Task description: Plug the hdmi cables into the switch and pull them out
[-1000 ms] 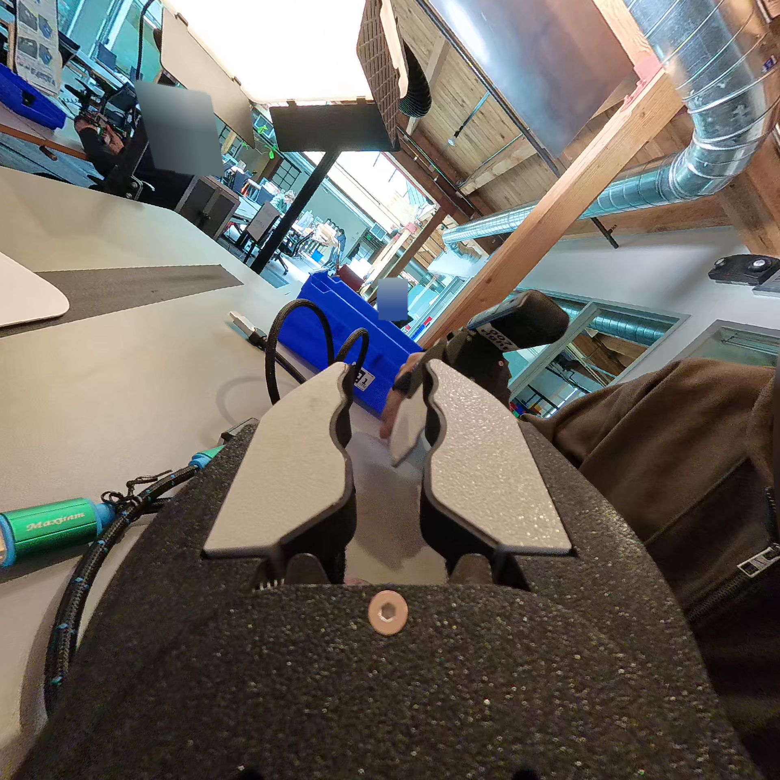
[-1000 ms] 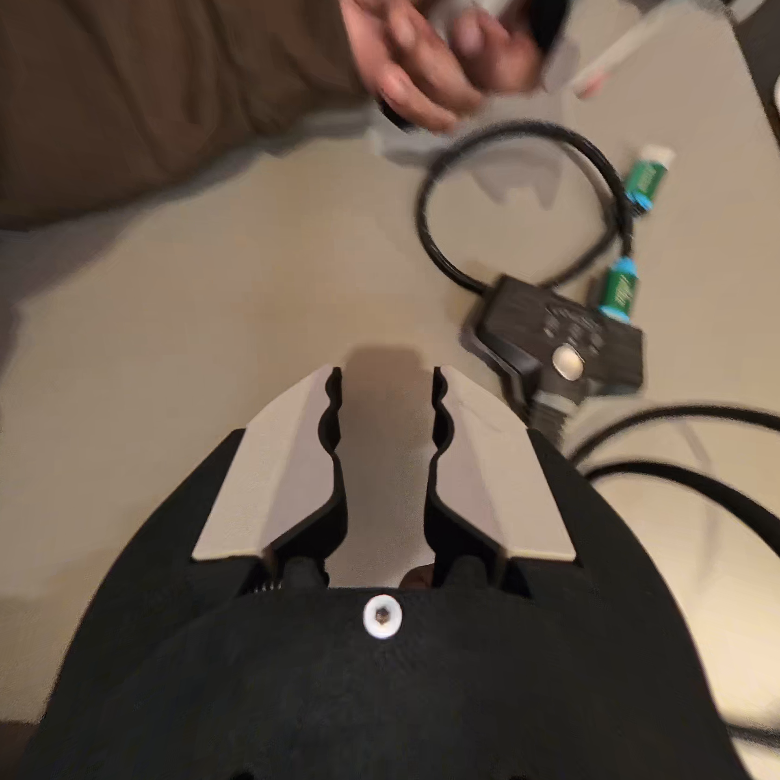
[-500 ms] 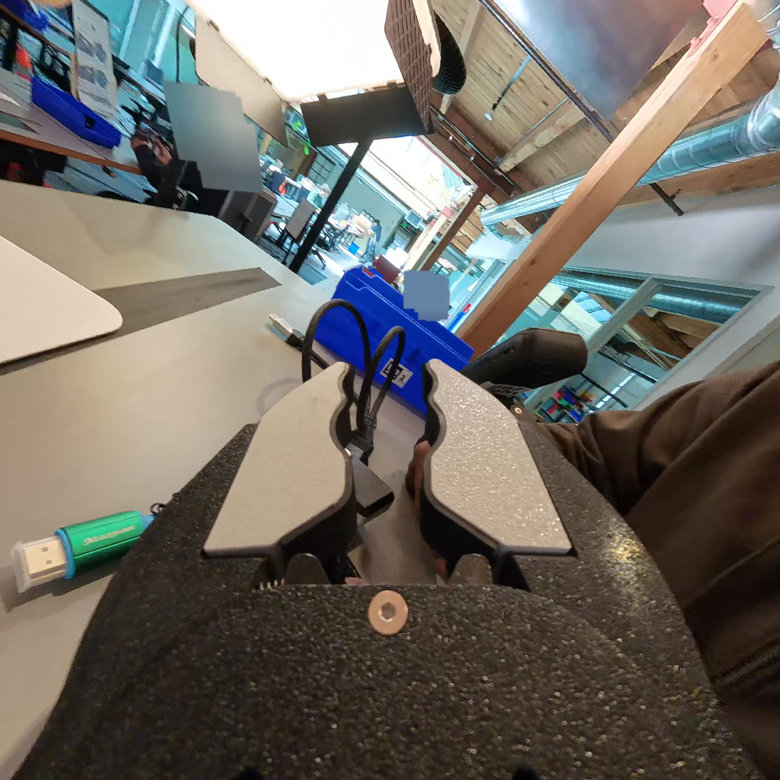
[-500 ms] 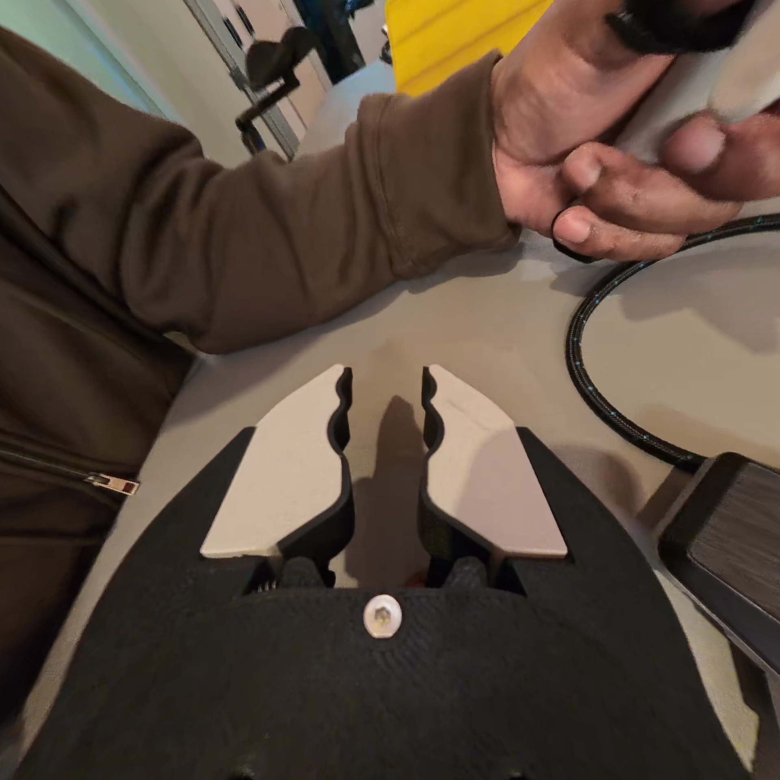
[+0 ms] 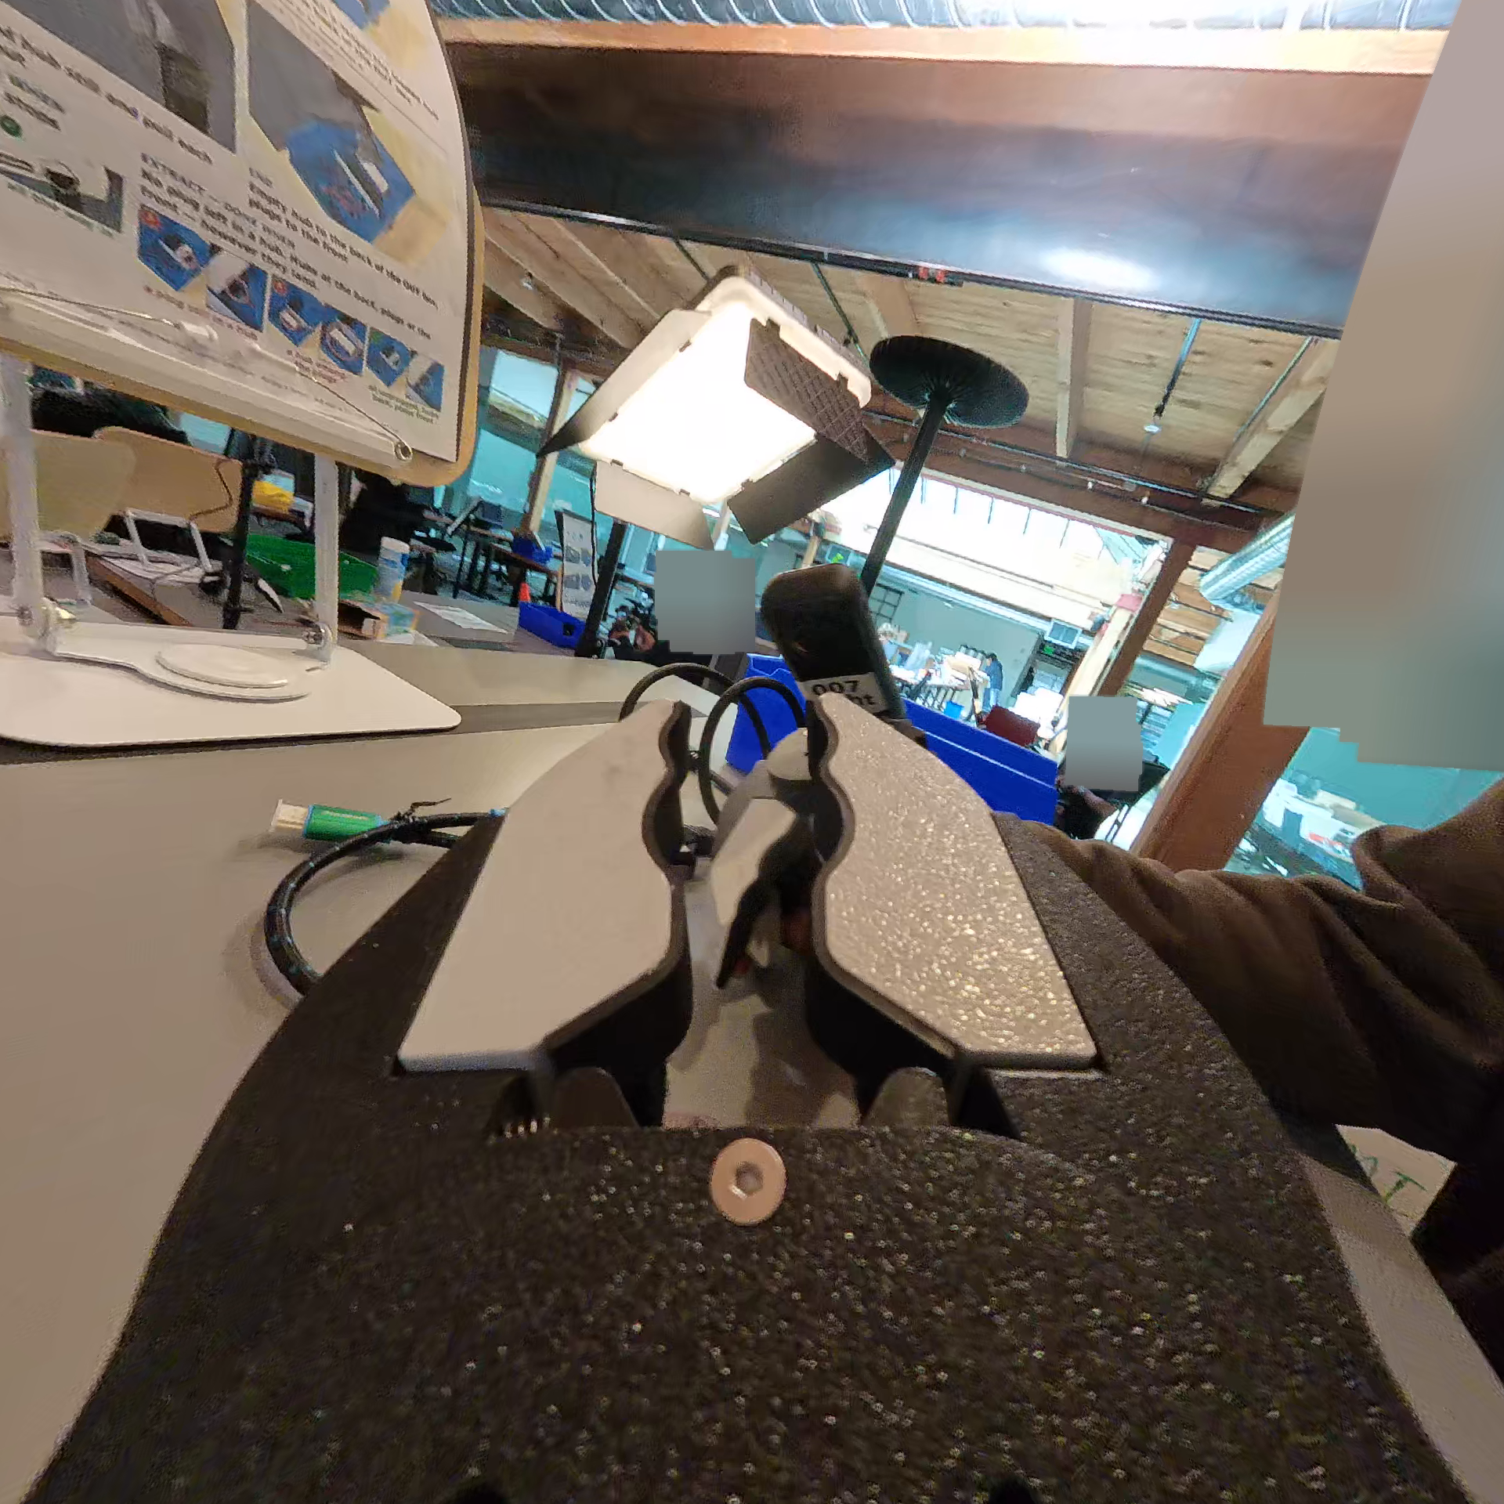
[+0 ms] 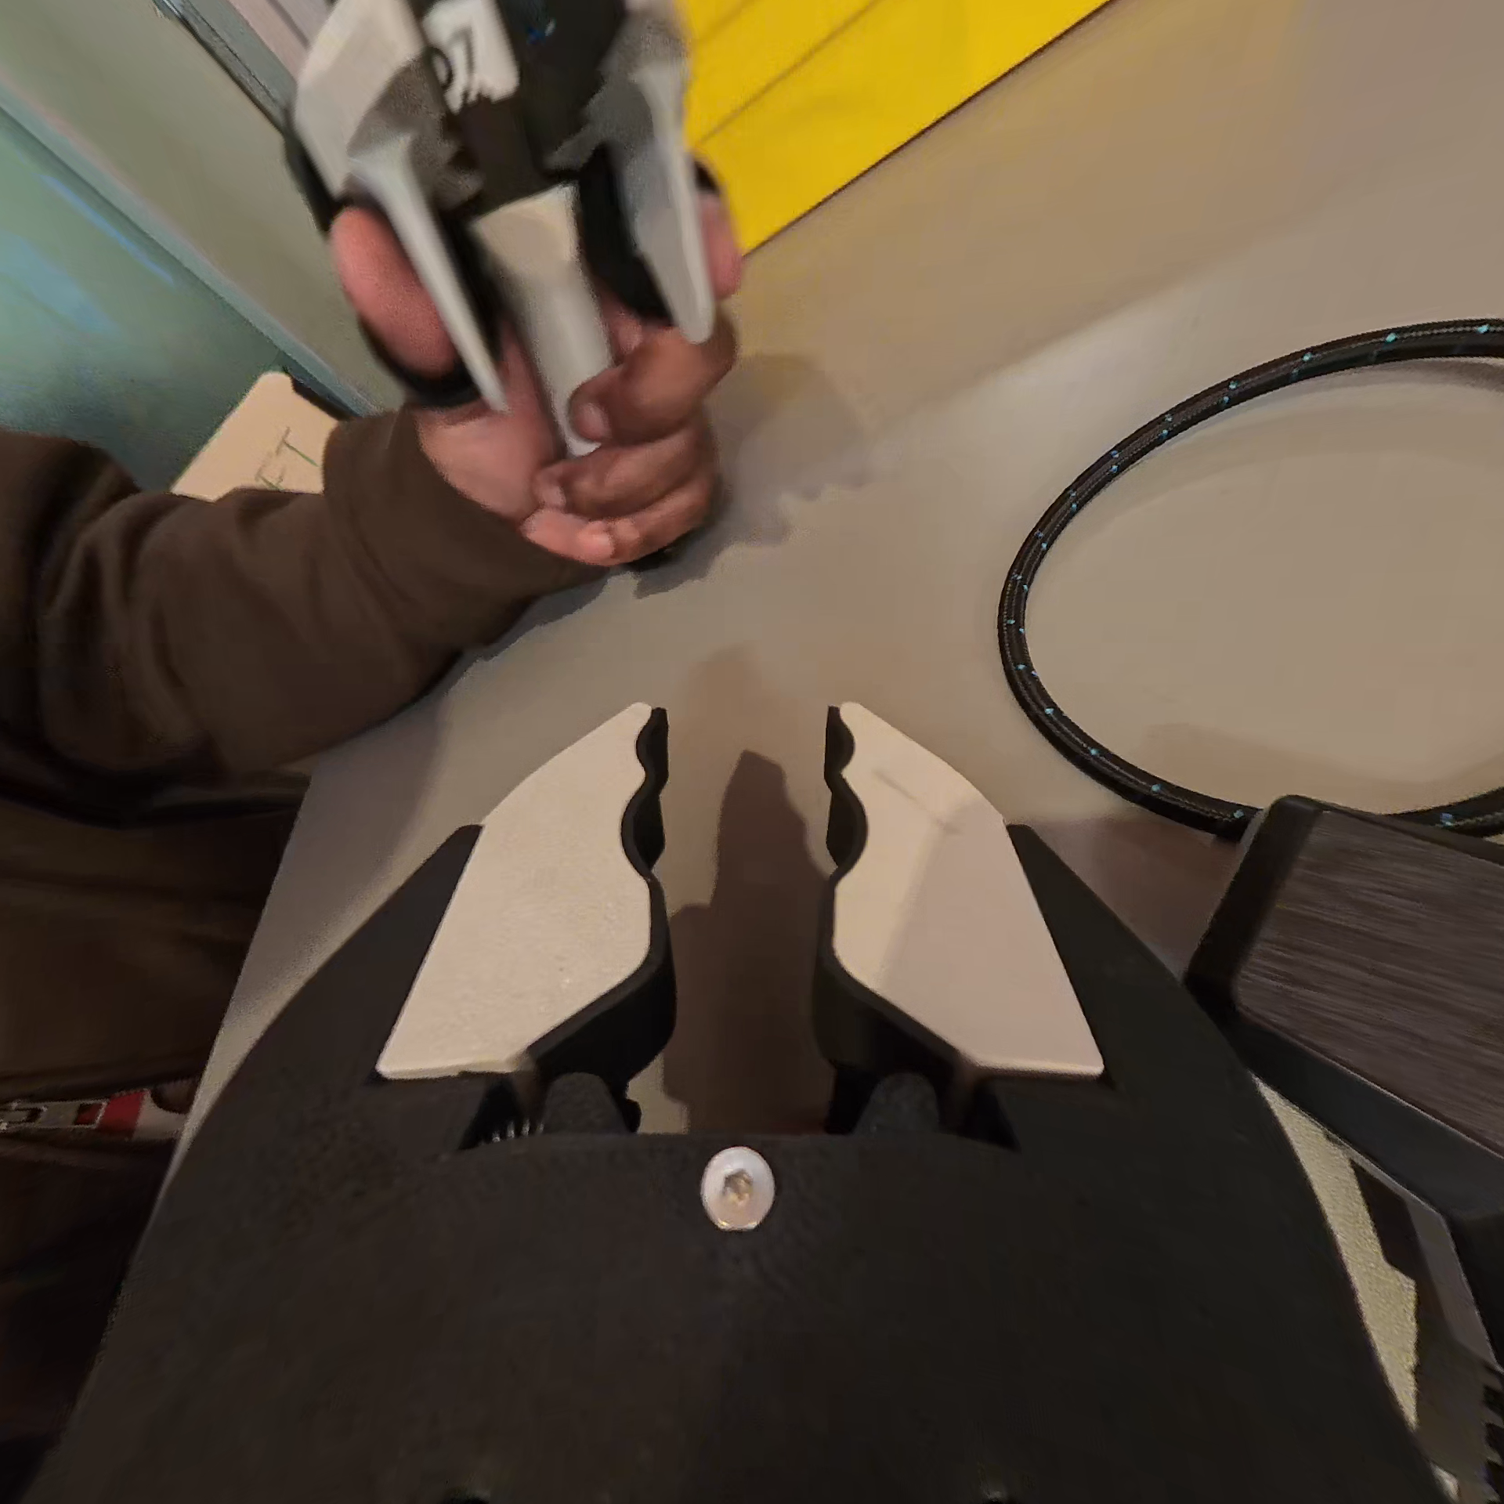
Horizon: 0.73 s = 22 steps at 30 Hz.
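My left gripper is open just above the grey table, and nothing is pressed between its pads. Through the gap I see thin black cable loops and my right gripper farther off, held by a hand in a brown sleeve. A green USB stick on a braided black cable lies to the left. My right gripper is open and empty over bare table. The left gripper, held in a hand, shows ahead of it. A black hub with the braided cable lies to the right.
A white stand base carries a printed sheet at the back left. A blue bin stands behind the grippers and a lit lamp panel hangs above. A yellow surface lies beyond the table's far edge. Between my right fingertips and the black hub there is roughly 9 cm.
The left wrist view has swung left, so the stand with the sheet has come into view. My right gripper has drawn back from the hand and its jaws have opened a little.
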Motion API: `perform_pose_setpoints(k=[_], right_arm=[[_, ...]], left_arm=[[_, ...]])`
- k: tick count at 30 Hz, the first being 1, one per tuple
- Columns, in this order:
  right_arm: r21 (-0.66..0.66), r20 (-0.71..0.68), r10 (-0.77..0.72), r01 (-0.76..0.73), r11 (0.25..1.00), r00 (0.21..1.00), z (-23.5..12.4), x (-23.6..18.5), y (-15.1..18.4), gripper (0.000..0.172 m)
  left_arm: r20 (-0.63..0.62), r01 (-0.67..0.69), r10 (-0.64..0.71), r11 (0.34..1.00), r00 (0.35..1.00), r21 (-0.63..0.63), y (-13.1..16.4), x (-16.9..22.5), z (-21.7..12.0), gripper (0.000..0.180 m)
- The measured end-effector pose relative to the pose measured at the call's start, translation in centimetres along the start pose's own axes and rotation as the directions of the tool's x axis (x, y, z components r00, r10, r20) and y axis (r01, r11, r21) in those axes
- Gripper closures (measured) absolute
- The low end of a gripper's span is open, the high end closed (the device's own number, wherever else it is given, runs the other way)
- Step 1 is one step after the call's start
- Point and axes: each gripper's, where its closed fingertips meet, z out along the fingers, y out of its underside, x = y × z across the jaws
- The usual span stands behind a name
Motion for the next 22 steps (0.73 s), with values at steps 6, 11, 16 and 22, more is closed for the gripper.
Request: perform_pose_setpoints(k=[6,11,16,22], right_arm=[[0.01,0.027,0.021,-0.021,1.0,0.999,-0.2,0.0,-0.1,0.135],[0.005,0.031,0.023,-0.023,1.0,0.999,-0.1,0.0,-0.1,0.134],[0.021,0.035,0.023,-0.024,0.999,0.999,-0.3,-0.1,-0.2,0.134],[0.016,0.037,0.023,-0.024,1.0,0.999,-0.3,-0.1,-0.2,0.134]], left_arm=[[0.03,0.062,-0.065,0.995,0.997,0.077,0.1,4.6,-4.9,0.153],[0.102,0.105,-0.101,0.994,0.99,-0.042,1.6,6.6,-7.1,0.153],[0.378,0.004,0.074,0.98,0.923,-0.199,-1.3,6.0,-11.7,0.149],[0.712,-0.058,0.385,0.898,0.587,-0.437,-10.7,1.3,-21.5,0.144]])
